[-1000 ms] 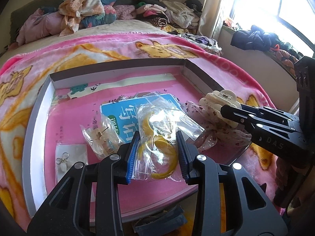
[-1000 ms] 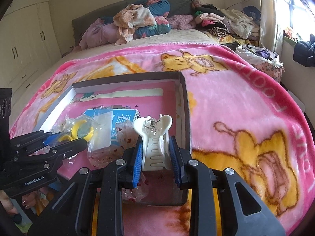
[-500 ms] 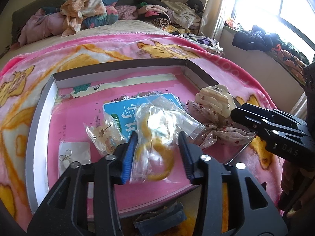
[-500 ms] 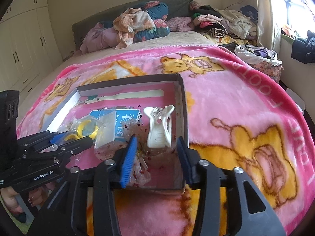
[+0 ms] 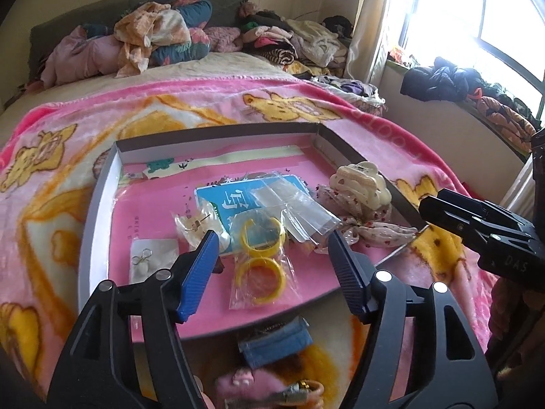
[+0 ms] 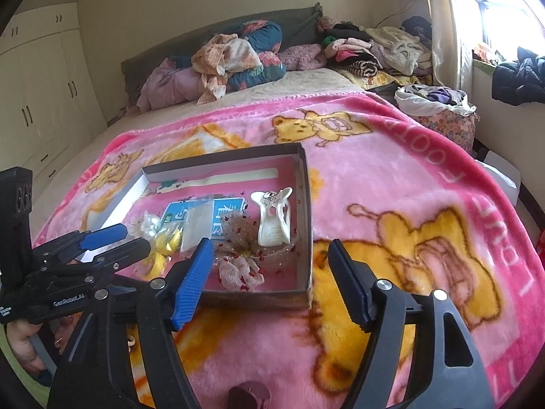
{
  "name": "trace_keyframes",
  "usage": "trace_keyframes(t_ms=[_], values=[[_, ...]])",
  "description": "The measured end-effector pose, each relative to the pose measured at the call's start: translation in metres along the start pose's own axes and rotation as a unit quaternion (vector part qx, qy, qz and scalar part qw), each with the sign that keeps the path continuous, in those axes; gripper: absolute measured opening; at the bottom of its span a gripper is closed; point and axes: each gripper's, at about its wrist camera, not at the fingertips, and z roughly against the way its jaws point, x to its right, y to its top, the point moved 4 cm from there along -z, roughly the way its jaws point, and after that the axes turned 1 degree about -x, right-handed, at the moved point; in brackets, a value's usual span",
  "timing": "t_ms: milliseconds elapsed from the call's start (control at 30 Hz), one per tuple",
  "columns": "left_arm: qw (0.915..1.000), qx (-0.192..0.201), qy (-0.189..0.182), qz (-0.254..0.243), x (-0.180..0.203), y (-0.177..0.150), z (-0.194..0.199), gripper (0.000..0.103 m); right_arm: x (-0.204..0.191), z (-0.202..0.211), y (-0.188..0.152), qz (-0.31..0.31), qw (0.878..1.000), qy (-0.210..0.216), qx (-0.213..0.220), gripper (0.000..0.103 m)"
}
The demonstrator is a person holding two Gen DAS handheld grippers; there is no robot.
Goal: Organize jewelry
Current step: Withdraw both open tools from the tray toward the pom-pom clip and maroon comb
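A shallow box (image 5: 102, 184) (image 6: 308, 204) with a pink floor lies on the bed. Inside lies a clear bag of yellow bangles (image 5: 260, 255) (image 6: 163, 242), flat on the floor near the front. My left gripper (image 5: 272, 248) hovers over it, jaws opening, pads clear of the bag. A cream hair claw (image 5: 362, 184) (image 6: 274, 216) rests on a spotted fabric bow (image 5: 371, 226) (image 6: 238, 266) at the box's right side. My right gripper (image 6: 269, 269) is drawn back from it, jaws opening, nothing between them. It also shows at the right (image 5: 477, 225).
The box also holds a blue card (image 5: 235, 201), a small bag with a trinket (image 5: 197, 221) and an earring card (image 5: 150, 259). A pink cartoon blanket (image 6: 408, 184) covers the bed. Clothes (image 5: 163, 34) pile at the headboard. A denim piece (image 5: 276, 341) lies before the box.
Both grippers opened and pulled back a little. The bangle bag dropped flat onto the box floor. The hair claw was let go onto the bow.
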Motion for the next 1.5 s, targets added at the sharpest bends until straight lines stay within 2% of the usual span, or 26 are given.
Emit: trace_keyframes(t_ms=[33,200,300,367,433,467,1500], values=[[1.0000,0.002,0.000,0.000,0.001,0.000,0.002,0.062,0.000,0.003,-0.001,-0.002,1.000,-0.001,0.003,0.073],[0.9999,0.014,-0.003,0.003,0.004,0.000,0.015,0.070,0.001,0.020,-0.002,-0.006,1.000,-0.005,0.018,0.074],[0.9997,0.023,-0.004,0.004,0.005,-0.001,0.023,0.082,0.000,0.030,-0.002,-0.007,1.000,-0.006,0.026,0.075],[0.9996,0.028,-0.004,0.003,0.006,-0.001,0.027,0.085,-0.001,0.037,-0.003,-0.008,0.999,-0.008,0.036,0.085],[0.9995,0.031,-0.002,0.003,0.007,-0.002,0.031,0.087,-0.001,0.042,-0.003,-0.008,0.999,-0.008,0.042,0.087],[0.9995,0.032,-0.001,0.003,0.007,-0.002,0.032,0.092,-0.002,0.045,-0.004,-0.007,0.999,-0.007,0.044,0.087],[0.9987,0.050,0.001,0.004,0.005,-0.034,0.071,0.091,-0.039,0.076,-0.040,0.019,0.999,0.017,0.043,0.087]])
